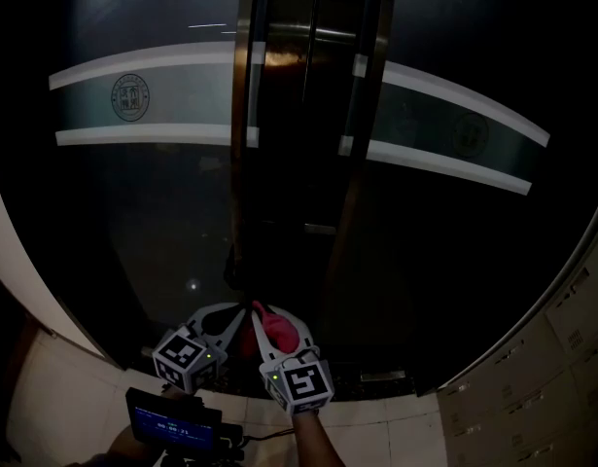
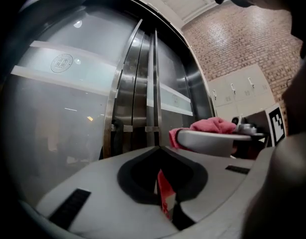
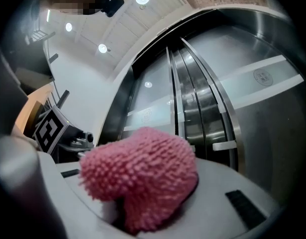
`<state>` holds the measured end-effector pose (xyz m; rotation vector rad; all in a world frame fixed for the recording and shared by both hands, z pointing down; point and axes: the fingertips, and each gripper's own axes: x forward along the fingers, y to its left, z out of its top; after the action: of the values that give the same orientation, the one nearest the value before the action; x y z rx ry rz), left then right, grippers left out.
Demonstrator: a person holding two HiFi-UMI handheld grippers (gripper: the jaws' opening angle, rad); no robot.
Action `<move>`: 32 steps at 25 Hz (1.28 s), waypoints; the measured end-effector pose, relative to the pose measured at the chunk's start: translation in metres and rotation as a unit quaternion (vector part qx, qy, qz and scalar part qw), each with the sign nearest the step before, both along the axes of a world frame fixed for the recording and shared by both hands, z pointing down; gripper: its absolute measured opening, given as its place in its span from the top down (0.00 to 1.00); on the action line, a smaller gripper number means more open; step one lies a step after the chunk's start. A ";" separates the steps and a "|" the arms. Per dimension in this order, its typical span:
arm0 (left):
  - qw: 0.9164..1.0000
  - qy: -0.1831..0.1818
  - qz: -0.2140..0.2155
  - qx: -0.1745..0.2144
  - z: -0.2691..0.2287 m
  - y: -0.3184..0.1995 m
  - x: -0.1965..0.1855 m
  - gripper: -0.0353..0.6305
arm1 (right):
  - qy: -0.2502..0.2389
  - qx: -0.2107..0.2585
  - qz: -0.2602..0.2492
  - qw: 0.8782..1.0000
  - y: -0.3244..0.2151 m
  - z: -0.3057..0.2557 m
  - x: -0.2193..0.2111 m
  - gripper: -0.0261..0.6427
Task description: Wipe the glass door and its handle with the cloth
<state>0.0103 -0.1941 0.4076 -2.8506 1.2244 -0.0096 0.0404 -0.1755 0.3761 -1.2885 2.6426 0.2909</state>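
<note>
With jaws clamped on the pink cloth (image 3: 143,176), the right gripper (image 1: 265,317) sits low before the glass door (image 1: 153,212), whose vertical handle (image 1: 248,76) rises far ahead, while the left gripper (image 2: 157,151) jaws are pressed together.

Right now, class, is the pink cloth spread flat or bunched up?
Bunched: the cloth is a rounded wad clamped in the right tool.

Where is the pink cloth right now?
Low centre in the head view: the pink cloth is bunched in the right claw, a corner pinched by the left claw, below the door handle.
</note>
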 end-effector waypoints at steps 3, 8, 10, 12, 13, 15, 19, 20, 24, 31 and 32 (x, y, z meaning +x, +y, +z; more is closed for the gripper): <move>1.000 0.006 0.023 0.002 -0.018 -0.008 -0.002 0.94 | -0.002 0.026 0.019 0.999 -0.020 -0.039 0.014 0.87; 0.998 0.001 0.048 0.032 -0.053 -0.032 0.012 0.94 | 0.006 0.060 0.065 0.996 -0.059 -0.138 0.067 0.87; 0.998 0.002 0.055 0.043 -0.067 -0.044 0.023 0.94 | 0.010 0.073 0.069 0.995 -0.073 -0.171 0.082 0.87; 0.997 0.006 0.063 0.050 -0.083 -0.055 0.040 0.94 | 0.024 0.088 0.068 0.993 -0.087 -0.200 0.094 0.87; 0.996 0.008 0.067 0.054 -0.092 -0.060 0.049 0.94 | 0.036 0.096 0.067 0.992 -0.094 -0.214 0.100 0.87; 0.995 0.011 0.073 0.060 -0.108 -0.071 0.066 0.94 | 0.050 0.110 0.059 0.991 -0.106 -0.244 0.110 0.87; 0.995 0.034 0.070 0.055 -0.133 -0.095 0.095 0.94 | 0.069 0.145 0.048 0.986 -0.130 -0.324 0.129 0.87; 0.995 0.037 0.069 0.055 -0.135 -0.099 0.102 0.94 | 0.070 0.151 0.045 0.985 -0.135 -0.346 0.134 0.87; 0.997 0.037 0.049 0.052 -0.131 -0.115 0.119 0.94 | 0.049 0.153 0.015 0.987 -0.155 -0.423 0.144 0.87; 0.998 0.043 0.002 0.038 -0.114 -0.132 0.111 0.94 | 0.064 0.163 0.022 0.984 -0.178 -0.398 0.154 0.87; 0.998 0.044 -0.002 0.037 -0.113 -0.133 0.109 0.94 | 0.061 0.167 0.019 0.984 -0.177 -0.383 0.154 0.87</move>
<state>0.1188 -0.3271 0.2948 -2.8123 1.2172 0.1606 0.1945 -0.3525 -0.0069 -1.2448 2.5219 0.8034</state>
